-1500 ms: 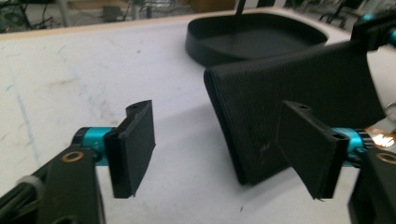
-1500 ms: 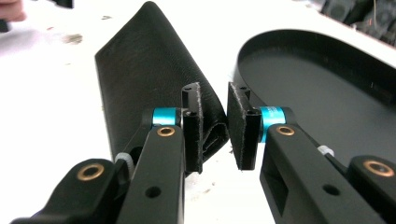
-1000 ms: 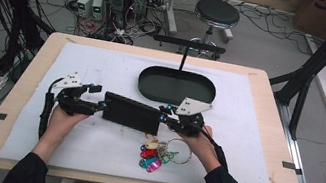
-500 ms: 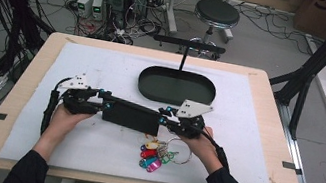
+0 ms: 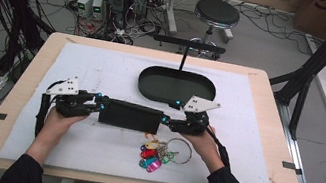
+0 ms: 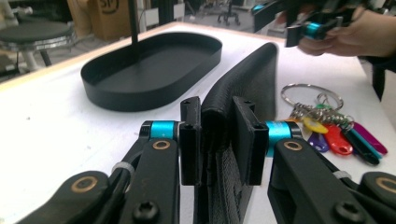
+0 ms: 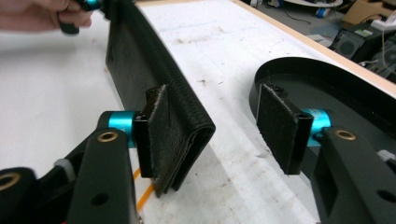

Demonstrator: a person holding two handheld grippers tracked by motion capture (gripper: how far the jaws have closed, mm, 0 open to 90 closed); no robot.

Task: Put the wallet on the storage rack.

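While the long black wallet (image 5: 129, 115) stands on its edge on the white mat (image 5: 103, 71), its long axis runs straight across the table from one hand to the other, just in front of the black oval tray (image 5: 152, 85) and just behind the bunch of keys (image 5: 156, 154). That axis is what the coming move turns on, I judge: only 1 end is gripped now. The left gripper (image 6: 217, 140) has just been closing, and its 2 jaws clamp the wallet's left end between their pads. The right gripper (image 7: 224, 130) has just been opening; its jaws stand apart, 1 pad against the wallet's right end, the other well clear on the tray side. Both hands lie low and level near the mat, grippers pointing inward at each other. The left hand (image 5: 60, 121) alone carries the wallet, so any lift toward the tray falls to it.
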